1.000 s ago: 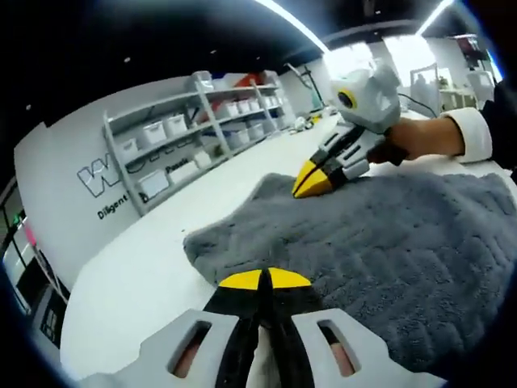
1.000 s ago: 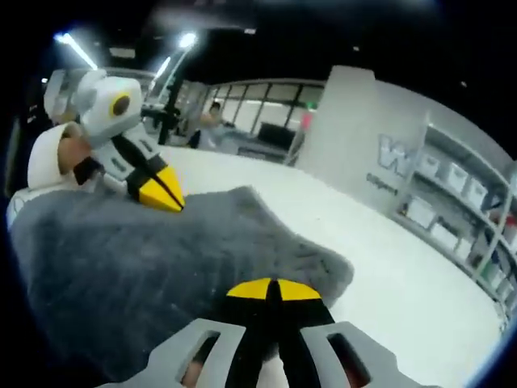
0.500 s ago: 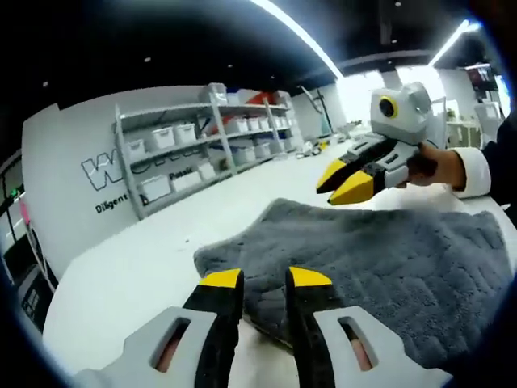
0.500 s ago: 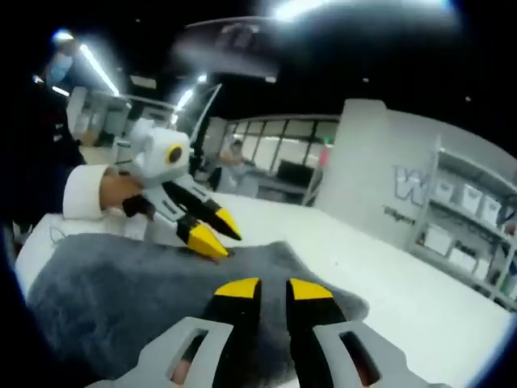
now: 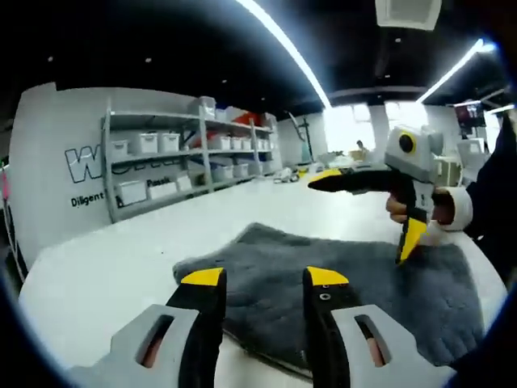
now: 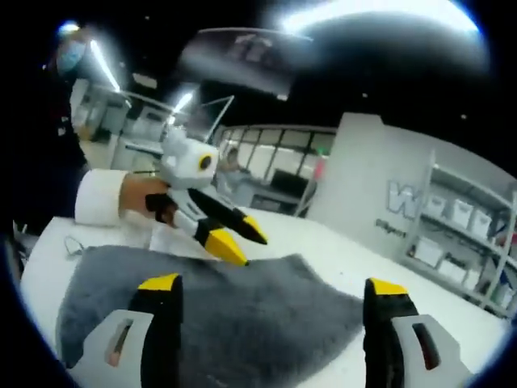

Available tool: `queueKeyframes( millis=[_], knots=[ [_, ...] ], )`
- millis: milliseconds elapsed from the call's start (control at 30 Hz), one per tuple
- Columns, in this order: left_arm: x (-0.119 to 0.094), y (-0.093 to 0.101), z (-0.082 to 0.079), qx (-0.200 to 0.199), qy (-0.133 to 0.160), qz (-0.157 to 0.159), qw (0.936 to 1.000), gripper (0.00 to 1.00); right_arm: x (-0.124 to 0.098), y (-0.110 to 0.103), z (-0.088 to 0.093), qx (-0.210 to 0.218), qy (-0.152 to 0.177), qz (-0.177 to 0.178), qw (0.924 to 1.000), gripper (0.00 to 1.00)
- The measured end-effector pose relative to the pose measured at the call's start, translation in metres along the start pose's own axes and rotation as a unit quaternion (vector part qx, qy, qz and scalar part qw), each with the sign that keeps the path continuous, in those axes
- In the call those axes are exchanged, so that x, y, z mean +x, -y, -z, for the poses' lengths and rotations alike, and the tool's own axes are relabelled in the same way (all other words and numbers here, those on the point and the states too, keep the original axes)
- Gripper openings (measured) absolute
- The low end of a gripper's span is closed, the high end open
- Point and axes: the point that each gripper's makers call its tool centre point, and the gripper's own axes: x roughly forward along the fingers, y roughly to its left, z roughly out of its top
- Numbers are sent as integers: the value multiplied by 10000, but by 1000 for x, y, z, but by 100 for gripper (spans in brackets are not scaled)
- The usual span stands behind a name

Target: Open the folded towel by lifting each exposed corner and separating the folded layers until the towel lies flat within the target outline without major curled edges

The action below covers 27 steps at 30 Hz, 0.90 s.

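Observation:
A grey towel (image 5: 339, 295) lies spread on the white table (image 5: 105, 275), its near corner just beyond my left gripper (image 5: 264, 279), which stands open above the table with nothing between its yellow tips. In the right gripper view the towel (image 6: 234, 311) lies below my right gripper (image 6: 273, 284), whose jaws are spread very wide and hold nothing. The right gripper (image 5: 359, 217) also shows in the left gripper view, held by a hand with a white cuff (image 5: 454, 208) over the towel's far side. The left gripper (image 6: 246, 245) hovers open over the towel's far edge.
Grey shelves with white bins (image 5: 170, 162) stand against a lettered wall (image 5: 89, 166) past the table. The same shelving (image 6: 472, 234) is on the right. A person (image 6: 234, 162) stands far back. Bare white table (image 6: 339, 250) runs around the towel.
Both grippers went from shut at the towel's edge to open, the right one very wide. Both have lifted away from the towel, which now lies loose on the table.

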Motion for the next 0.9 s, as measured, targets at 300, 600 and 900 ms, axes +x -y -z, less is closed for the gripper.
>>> queueKeyframes(
  millis=[300,600,900],
  knots=[
    [4,6,13,48,-291,171,9994,38,-6,-43,-15,-147,123,-492,9986,95],
    [2,12,10,-160,-258,254,9992,31,-16,-84,-26,-427,160,-830,9955,89],
    [4,29,22,-157,-573,591,9965,19,-23,-117,-25,-1395,-54,-764,9873,72]
  ],
)
